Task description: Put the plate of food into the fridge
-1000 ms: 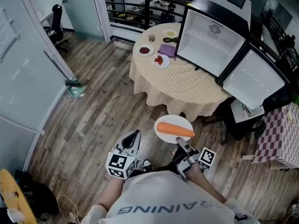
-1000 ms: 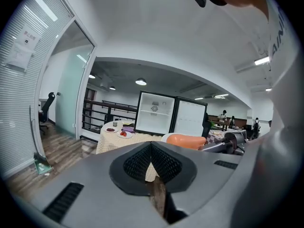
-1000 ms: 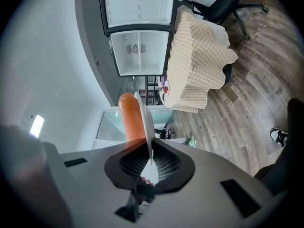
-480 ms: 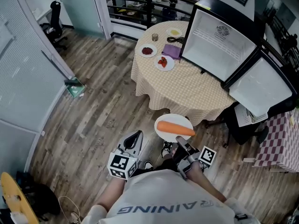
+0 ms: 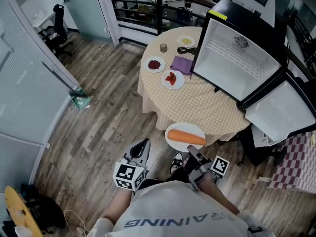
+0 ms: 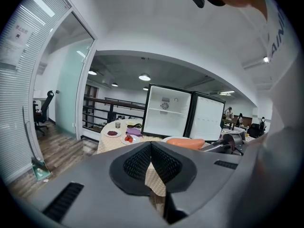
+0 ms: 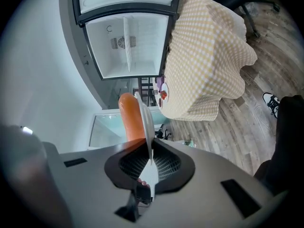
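From overhead, your plate [image 5: 183,127] hides the tips of the right gripper [image 5: 191,156] under its near rim. The fridge door [image 5: 284,115] is cut off by the right edge. Food on the far dishes [image 5: 173,79] on the table [image 5: 197,102]: too small to name.

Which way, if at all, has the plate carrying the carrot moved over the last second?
Yes. The plate, clamped in the right gripper, has moved towards the round table. Its far rim now overlaps the tablecloth's near hem, which earlier lay just beyond it.
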Tool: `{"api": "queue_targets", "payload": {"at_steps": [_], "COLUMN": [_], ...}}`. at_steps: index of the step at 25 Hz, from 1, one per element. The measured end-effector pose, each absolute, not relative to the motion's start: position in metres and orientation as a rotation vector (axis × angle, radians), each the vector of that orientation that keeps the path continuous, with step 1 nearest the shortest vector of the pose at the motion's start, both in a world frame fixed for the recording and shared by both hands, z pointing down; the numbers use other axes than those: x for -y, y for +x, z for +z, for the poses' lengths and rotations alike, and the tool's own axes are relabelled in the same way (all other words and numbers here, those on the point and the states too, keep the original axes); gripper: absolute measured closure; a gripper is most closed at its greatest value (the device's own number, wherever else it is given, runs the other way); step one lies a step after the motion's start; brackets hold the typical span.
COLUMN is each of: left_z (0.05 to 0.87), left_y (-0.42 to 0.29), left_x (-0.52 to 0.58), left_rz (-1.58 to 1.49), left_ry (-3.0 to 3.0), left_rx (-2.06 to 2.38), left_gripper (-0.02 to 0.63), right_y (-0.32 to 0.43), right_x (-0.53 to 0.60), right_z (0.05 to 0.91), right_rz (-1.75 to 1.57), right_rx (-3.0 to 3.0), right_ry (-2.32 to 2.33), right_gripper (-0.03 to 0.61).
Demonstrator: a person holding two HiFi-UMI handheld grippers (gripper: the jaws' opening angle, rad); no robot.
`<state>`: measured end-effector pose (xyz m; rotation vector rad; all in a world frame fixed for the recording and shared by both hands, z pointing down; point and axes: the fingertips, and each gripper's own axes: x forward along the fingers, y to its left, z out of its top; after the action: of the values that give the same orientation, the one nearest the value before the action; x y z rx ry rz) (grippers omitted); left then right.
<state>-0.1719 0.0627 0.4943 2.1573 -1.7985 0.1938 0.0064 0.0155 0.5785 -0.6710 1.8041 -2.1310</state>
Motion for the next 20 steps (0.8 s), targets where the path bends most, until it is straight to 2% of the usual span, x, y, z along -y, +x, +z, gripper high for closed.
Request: {"api": "queue_targets", "payload": {"at_steps": [11, 20], "left_z": [0.481, 0.481], "left_y": [-0.129, -0.105], "left_x": [0.056, 0.109], "left_rz": [0.207, 0.276], "left_ry": [2.179, 2.251], "left_rx": [1.786, 1.698], "left_gripper": [0.606, 0.606], "right_y": [0.046, 0.073], "right_x": [0.09, 0.135], "right_z": [0.579, 0.582], "right_rz": [-2.133, -2.079], "right_rx": [-1.77, -1.673], "right_ry": [-0.685, -0.724], "right_gripper": [0.541, 0.541]}}
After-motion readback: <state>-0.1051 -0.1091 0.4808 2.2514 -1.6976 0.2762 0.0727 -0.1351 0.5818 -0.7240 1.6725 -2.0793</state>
